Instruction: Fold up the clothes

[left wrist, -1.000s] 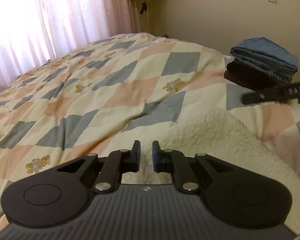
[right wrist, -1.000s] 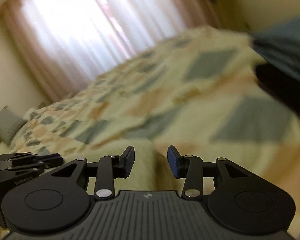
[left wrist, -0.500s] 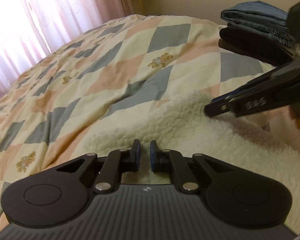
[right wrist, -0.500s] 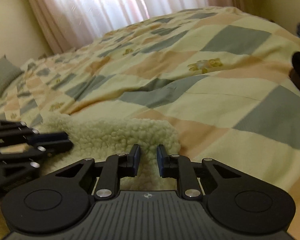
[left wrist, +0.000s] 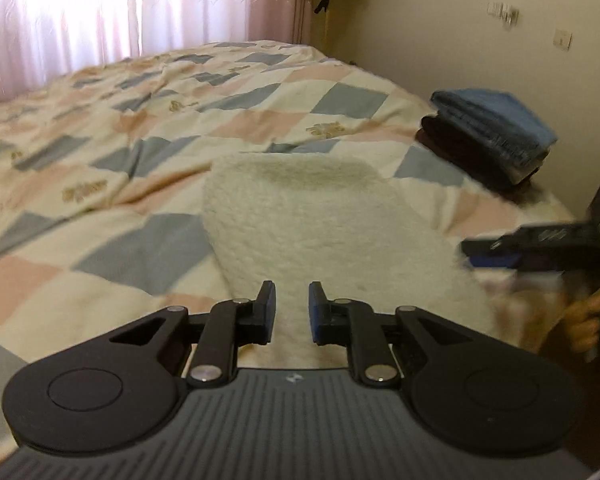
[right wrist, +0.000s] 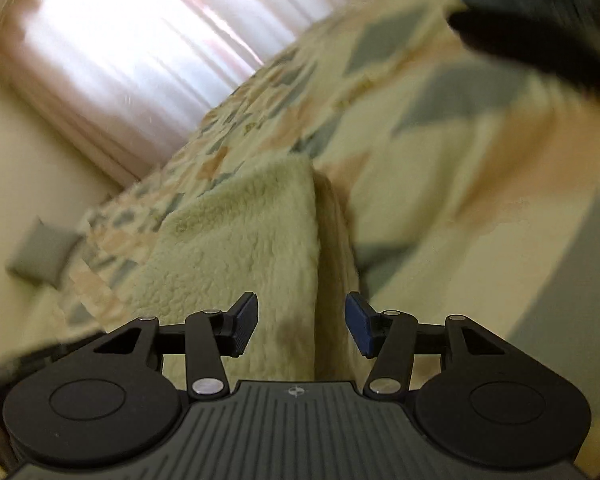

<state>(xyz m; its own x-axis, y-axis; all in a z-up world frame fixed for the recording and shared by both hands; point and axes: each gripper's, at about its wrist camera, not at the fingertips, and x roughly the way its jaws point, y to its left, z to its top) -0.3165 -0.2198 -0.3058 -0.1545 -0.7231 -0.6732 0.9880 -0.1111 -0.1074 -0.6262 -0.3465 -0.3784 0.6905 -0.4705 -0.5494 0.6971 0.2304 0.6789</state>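
Note:
A cream fleece garment [left wrist: 320,220] lies folded in a thick block on the checked quilt [left wrist: 140,160]. My left gripper [left wrist: 292,312] hovers over its near edge. The jaws are opening with a narrow gap, and nothing is pinched between the pads. In the right wrist view the fleece [right wrist: 252,232] shows its folded right edge running toward me. My right gripper [right wrist: 300,324] straddles that edge from above, its jaws opening wide and not pressing on it. The right gripper [left wrist: 484,254] also appears blurred at the right of the left wrist view, with a hand [left wrist: 588,312] holding it.
A stack of folded clothes [left wrist: 488,136], blue denim on dark garments, sits at the bed's far right near the wall; it is a dark blur [right wrist: 540,20] in the right wrist view. Bright curtains [left wrist: 100,12] hang behind the bed. A grey pillow [right wrist: 40,256] lies far left.
Both grippers have drawn back from the fleece, which now lies as a folded block. Both pairs of jaws have widened, the right much more. The right view has rolled.

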